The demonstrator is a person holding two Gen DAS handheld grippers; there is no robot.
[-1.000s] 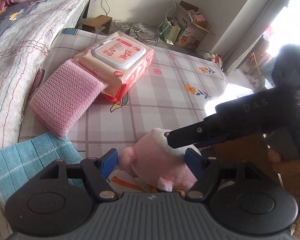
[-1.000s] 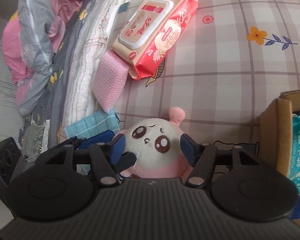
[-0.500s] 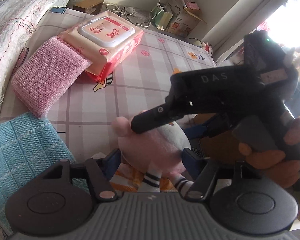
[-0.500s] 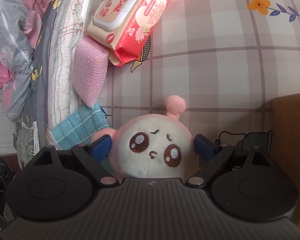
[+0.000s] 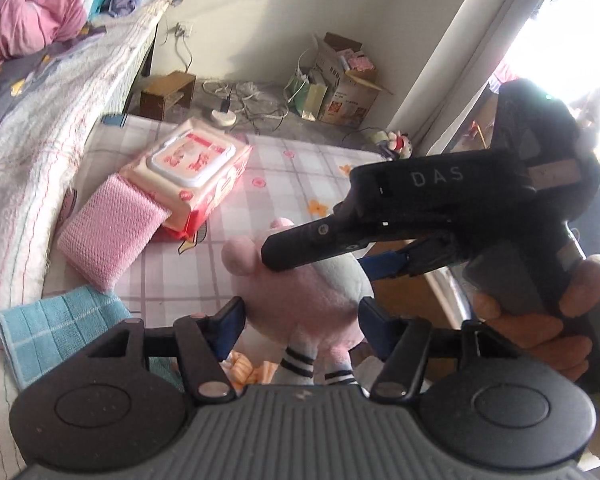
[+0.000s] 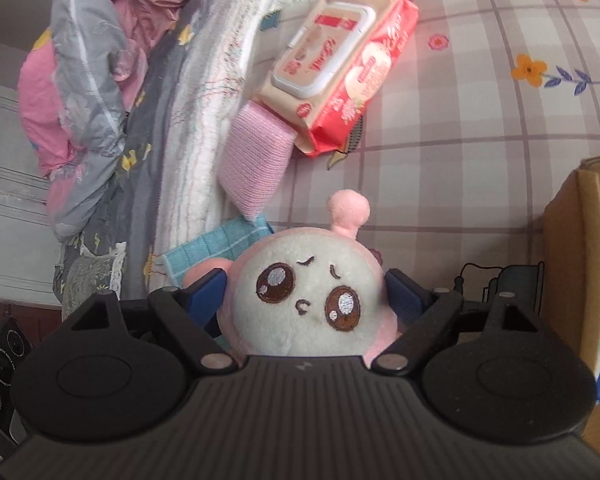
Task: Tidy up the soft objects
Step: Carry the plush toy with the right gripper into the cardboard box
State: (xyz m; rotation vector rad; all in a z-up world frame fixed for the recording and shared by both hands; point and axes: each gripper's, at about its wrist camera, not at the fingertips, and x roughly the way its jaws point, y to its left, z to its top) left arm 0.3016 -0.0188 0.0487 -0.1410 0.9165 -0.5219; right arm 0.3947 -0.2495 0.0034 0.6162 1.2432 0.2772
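Raised since earlier frame: pink plush toy [image 6: 312, 300], now lifted off checked mat [image 6: 480, 128], gripped between both grippers. Left gripper [image 5: 300, 322] fingers closing on toy's back; striped legs seen only here. Right gripper [image 6: 304, 300] fingers closing on head; embroidered face and cardboard box [image 6: 568, 240] seen only here.

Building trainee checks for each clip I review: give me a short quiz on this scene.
1. True or false: the wipes pack overlaps one end of the pink sponge.
2. The checked cloth is: A red, B blue, C yellow?
3. What container stands at the right edge of the right wrist view?
Key: 1 true; 2 B; 3 a cardboard box.
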